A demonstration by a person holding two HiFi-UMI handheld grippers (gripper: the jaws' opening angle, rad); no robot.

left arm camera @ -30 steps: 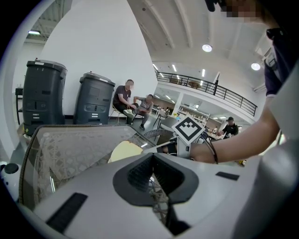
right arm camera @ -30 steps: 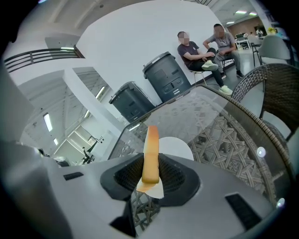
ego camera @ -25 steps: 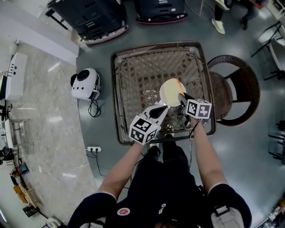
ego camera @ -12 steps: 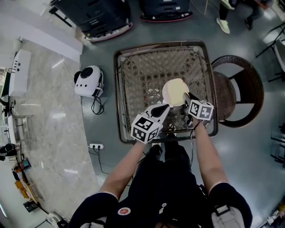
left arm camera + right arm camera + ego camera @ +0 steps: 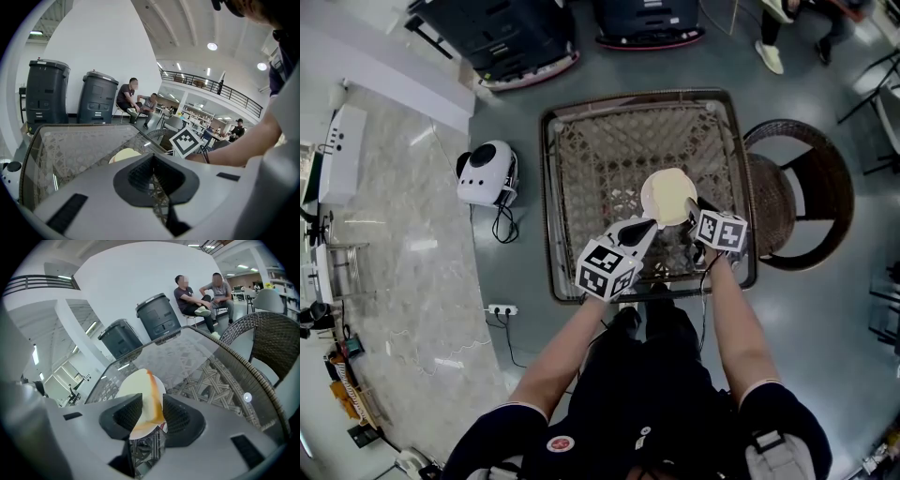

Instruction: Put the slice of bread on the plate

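Note:
The slice of bread (image 5: 151, 401), white with an orange crust, stands on edge between the jaws of my right gripper (image 5: 152, 417). Those jaws have just been opening and their pads no longer press on it. The bread leans over the cream plate (image 5: 659, 192) on the glass-topped wicker table (image 5: 581, 150); in the head view I cannot tell it apart from the plate. There my right gripper (image 5: 687, 206) reaches the plate's near right rim. My left gripper (image 5: 645, 225) hovers shut and empty just short of the plate (image 5: 123, 155), its pads meeting (image 5: 152, 161).
A round wicker chair (image 5: 802, 192) stands right of the table. On the floor to the left are a white rounded device (image 5: 483, 173) and a power strip (image 5: 504, 307). Dark bins (image 5: 47, 93) stand beyond the table, with people seated behind them.
My right gripper has sunk a little towards the plate with the bread. The orange crust seen above the plate before no longer shows in the head view. The left gripper kept still.

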